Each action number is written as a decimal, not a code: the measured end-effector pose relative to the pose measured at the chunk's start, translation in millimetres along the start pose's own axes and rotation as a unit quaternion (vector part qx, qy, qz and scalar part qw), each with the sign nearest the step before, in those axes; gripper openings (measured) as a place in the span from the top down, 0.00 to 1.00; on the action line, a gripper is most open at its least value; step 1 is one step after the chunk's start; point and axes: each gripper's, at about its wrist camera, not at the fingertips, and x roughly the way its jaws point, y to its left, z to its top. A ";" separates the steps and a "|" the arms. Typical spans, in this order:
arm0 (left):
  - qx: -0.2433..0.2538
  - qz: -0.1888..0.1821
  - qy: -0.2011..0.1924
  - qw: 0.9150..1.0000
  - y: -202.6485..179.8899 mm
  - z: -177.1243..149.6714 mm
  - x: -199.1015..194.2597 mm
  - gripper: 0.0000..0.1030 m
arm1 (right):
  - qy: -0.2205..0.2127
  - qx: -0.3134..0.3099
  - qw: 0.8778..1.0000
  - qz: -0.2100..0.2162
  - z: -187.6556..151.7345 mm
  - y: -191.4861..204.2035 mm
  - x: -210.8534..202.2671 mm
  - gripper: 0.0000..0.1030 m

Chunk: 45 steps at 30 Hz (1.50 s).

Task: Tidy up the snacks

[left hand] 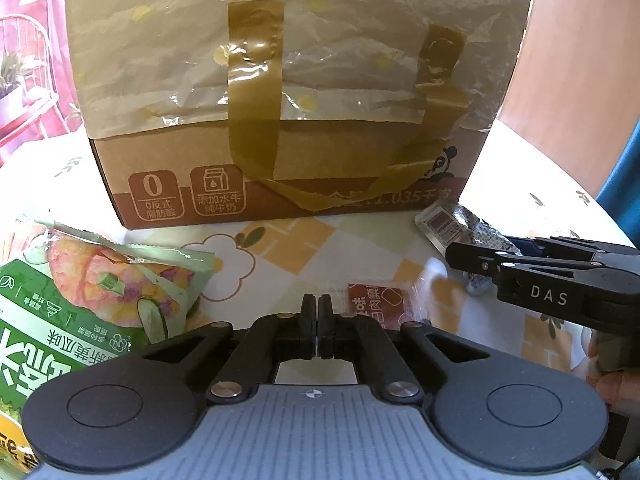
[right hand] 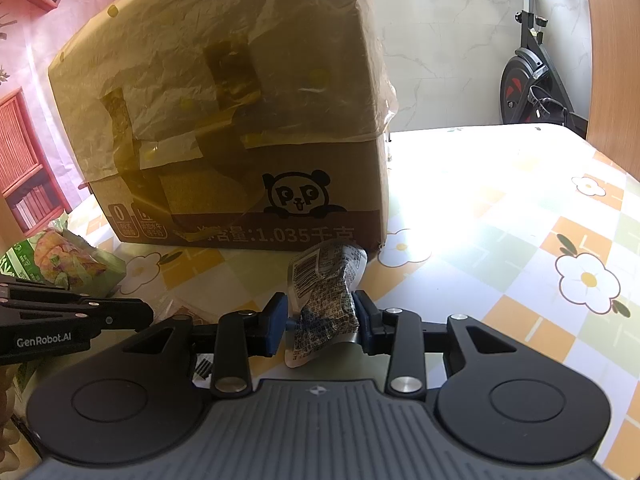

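Black two-finger grippers, grey ribbed bodies.
Left gripper [left hand: 317, 312]: silver rivets, round black discs. Right gripper [right hand: 320, 316]: blue pads, "DAS" lettering.

A tall brown cardboard box [left hand: 280, 152] stands at the back of the flower-patterned tablecloth [left hand: 304, 240]. Before its left corner lies a green snack bag [left hand: 80, 300]; before its right corner, a silver printed packet [right hand: 324, 296]. Between them, nearer the camera, lies a small reddish sachet [left hand: 380, 300], seemingly flat.
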 end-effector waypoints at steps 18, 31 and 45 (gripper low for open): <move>0.027 -0.062 0.019 0.998 -11.5 -6.9 -20.9 0.69 | 0.000 0.000 1.000 0.000 0.4 -0.4 0.1 0.63; 0.131 -0.075 0.021 0.988 -21.8 6.5 8.7 0.40 | 0.000 0.001 1.000 0.001 0.6 -1.0 -0.1 0.63; 0.065 -0.014 -0.003 0.998 -10.8 7.8 7.8 0.56 | 0.001 0.001 1.000 0.001 0.9 -2.2 -0.6 0.63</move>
